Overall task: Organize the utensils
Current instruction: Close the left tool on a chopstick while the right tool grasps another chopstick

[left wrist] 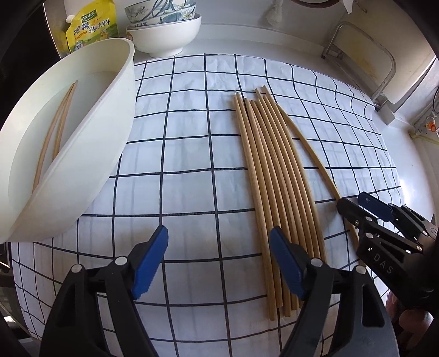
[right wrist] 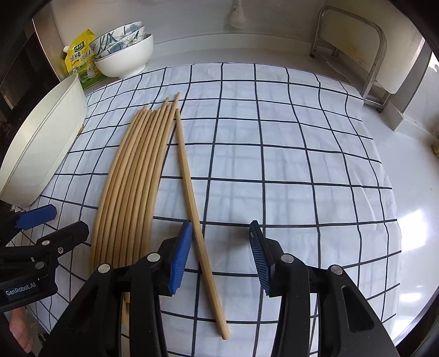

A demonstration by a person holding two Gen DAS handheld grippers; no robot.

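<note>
Several wooden chopsticks (left wrist: 277, 181) lie side by side on the checked cloth (left wrist: 192, 164); the bundle also shows in the right wrist view (right wrist: 131, 175). One chopstick (right wrist: 192, 197) lies apart to their right; it also shows in the left wrist view (left wrist: 312, 153). A white tub (left wrist: 90, 153) at the left holds two chopsticks (left wrist: 55, 134). My left gripper (left wrist: 218, 263) is open and empty, its right finger over the bundle's near end. My right gripper (right wrist: 219, 258) is open around the single chopstick, just above the cloth; it also shows in the left wrist view (left wrist: 356, 204).
Stacked bowls (left wrist: 164, 30) and a yellow seasoning pouch (left wrist: 90, 24) stand at the back left. A metal rack (right wrist: 354, 49) stands at the back right. The white counter (right wrist: 411, 208) lies beyond the cloth's right edge. The tub's side shows in the right wrist view (right wrist: 44, 142).
</note>
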